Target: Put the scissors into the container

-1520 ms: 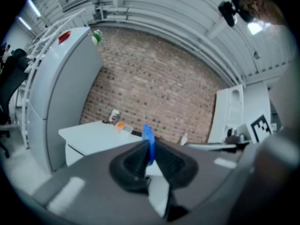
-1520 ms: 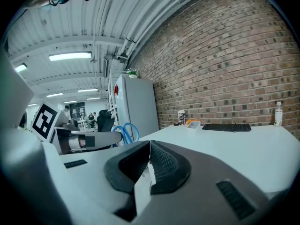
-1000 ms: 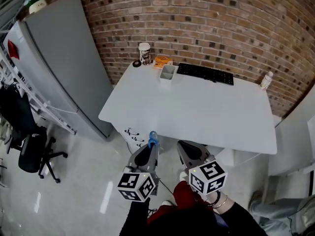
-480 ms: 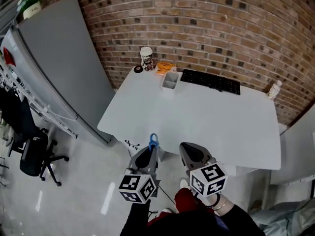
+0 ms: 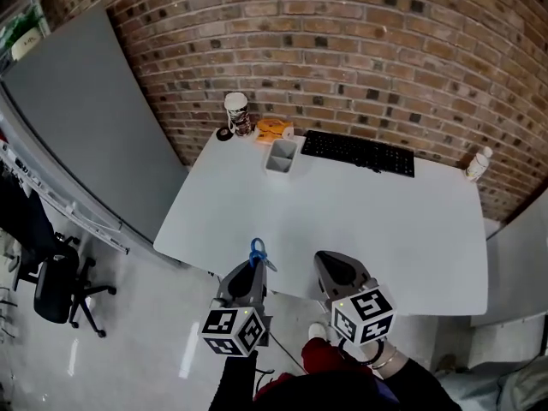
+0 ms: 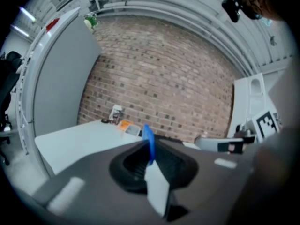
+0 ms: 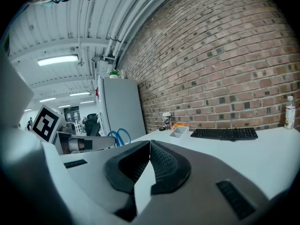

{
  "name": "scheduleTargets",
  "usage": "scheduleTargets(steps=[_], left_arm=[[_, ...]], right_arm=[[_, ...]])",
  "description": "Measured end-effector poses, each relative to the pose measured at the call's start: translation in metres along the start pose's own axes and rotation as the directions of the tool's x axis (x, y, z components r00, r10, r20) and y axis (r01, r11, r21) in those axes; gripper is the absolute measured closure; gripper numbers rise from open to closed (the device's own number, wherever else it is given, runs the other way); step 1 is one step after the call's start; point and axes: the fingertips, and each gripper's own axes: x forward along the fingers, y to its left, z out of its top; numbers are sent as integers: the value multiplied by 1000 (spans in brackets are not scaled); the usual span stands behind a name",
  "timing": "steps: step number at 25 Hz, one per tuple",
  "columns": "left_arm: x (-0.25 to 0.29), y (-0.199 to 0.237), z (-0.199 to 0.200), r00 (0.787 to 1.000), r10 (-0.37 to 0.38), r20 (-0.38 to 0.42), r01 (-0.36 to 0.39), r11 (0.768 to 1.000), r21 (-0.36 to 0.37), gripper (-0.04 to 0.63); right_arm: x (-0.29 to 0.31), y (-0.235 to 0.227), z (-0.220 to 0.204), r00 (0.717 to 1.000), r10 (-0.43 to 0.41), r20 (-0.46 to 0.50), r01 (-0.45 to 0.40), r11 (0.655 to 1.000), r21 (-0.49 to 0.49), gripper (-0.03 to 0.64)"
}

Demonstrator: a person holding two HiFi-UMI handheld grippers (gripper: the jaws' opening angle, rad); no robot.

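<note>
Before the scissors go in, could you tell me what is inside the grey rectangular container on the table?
The grey rectangular container shows only a pale, bare interior in the head view; its floor just behind the near wall is covered.

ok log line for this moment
left tongs: shut on scissors | right tongs: shut, empty | container: on table beside keyboard | scissors not yet in

A white table (image 5: 342, 212) stands against a brick wall (image 5: 360, 58), grey fridge (image 5: 77, 135) alongside.
</note>
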Motion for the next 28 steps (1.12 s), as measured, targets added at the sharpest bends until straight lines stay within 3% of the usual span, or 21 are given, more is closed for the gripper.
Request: scheduleTargets(steps=[13, 28], left_arm=[[83, -5, 26, 999, 51, 7, -51, 998, 20, 566], [136, 13, 43, 999, 36, 16, -37, 999, 29, 566]], right_arm=[[35, -70, 17, 999, 40, -14, -40, 999, 26, 607], [75, -98, 25, 999, 34, -17, -34, 999, 40, 607]])
